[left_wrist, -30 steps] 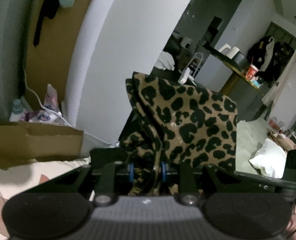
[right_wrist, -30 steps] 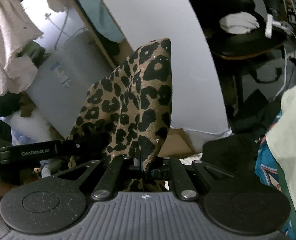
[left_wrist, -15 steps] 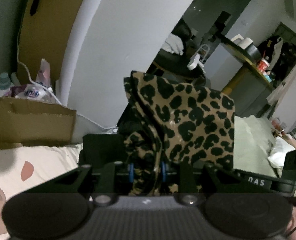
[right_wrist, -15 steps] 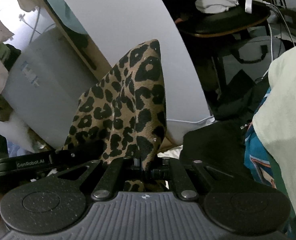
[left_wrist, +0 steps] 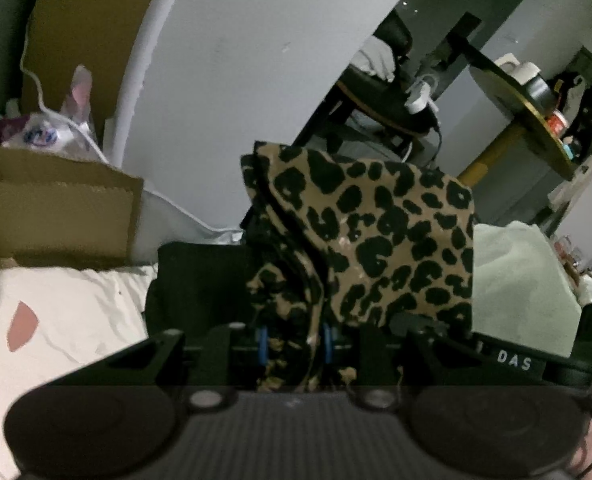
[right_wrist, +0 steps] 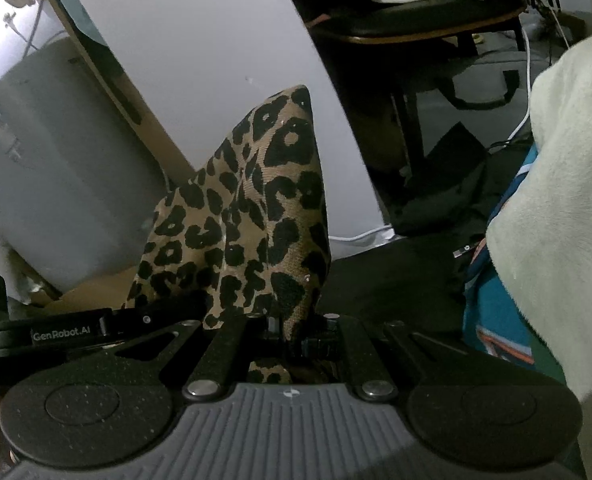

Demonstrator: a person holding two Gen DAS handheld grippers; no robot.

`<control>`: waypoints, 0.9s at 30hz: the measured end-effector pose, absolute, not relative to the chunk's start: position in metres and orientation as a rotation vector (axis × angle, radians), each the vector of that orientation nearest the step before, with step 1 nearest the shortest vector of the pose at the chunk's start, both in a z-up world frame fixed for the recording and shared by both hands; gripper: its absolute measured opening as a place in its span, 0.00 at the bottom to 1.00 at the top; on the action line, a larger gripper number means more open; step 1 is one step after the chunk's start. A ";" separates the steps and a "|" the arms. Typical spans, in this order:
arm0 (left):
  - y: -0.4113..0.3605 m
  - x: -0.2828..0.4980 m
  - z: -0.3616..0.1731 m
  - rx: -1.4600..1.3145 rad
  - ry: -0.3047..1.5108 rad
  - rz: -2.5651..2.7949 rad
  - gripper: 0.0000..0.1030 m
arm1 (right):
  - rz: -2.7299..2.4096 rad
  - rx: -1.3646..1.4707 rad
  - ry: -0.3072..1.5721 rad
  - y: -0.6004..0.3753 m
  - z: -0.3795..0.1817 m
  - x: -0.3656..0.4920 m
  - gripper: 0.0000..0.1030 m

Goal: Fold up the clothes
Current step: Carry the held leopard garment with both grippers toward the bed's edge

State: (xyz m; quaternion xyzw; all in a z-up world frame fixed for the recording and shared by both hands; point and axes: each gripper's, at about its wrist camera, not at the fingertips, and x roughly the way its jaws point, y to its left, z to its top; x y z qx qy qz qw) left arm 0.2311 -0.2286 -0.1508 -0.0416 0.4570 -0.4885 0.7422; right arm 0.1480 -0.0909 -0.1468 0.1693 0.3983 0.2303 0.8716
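A leopard-print garment (left_wrist: 376, 232) stands up bunched in front of my left gripper (left_wrist: 294, 344), whose jaws are shut on a thick fold of it. In the right wrist view the same leopard-print garment (right_wrist: 256, 216) rises as a peak from my right gripper (right_wrist: 296, 330), shut tight on its edge. The other gripper's black body (right_wrist: 56, 334) shows at the left of the right wrist view, close beside mine. The garment's lower part is hidden behind both grippers.
A cream bedsheet (left_wrist: 68, 312) with pink patches lies lower left, a black cloth (left_wrist: 200, 280) beyond it. A cardboard box (left_wrist: 52, 208) and white wall (left_wrist: 236, 60) stand behind. A pale green blanket (right_wrist: 568, 200) and teal fabric (right_wrist: 492, 312) lie at the right.
Both grippers have sunk with the garment still held; the bed, black cloth and green blanket now fill more of the lower views, and the wall and furniture have slid upward.
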 end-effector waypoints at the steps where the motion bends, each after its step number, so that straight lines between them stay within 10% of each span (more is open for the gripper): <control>1: -0.232 0.233 -0.158 -0.097 1.009 -1.069 0.25 | 0.478 0.350 0.835 -0.091 -0.153 0.152 0.05; 27: -0.294 0.297 -0.332 -0.151 1.124 -0.986 0.25 | 0.476 0.156 0.810 -0.032 -0.308 0.220 0.05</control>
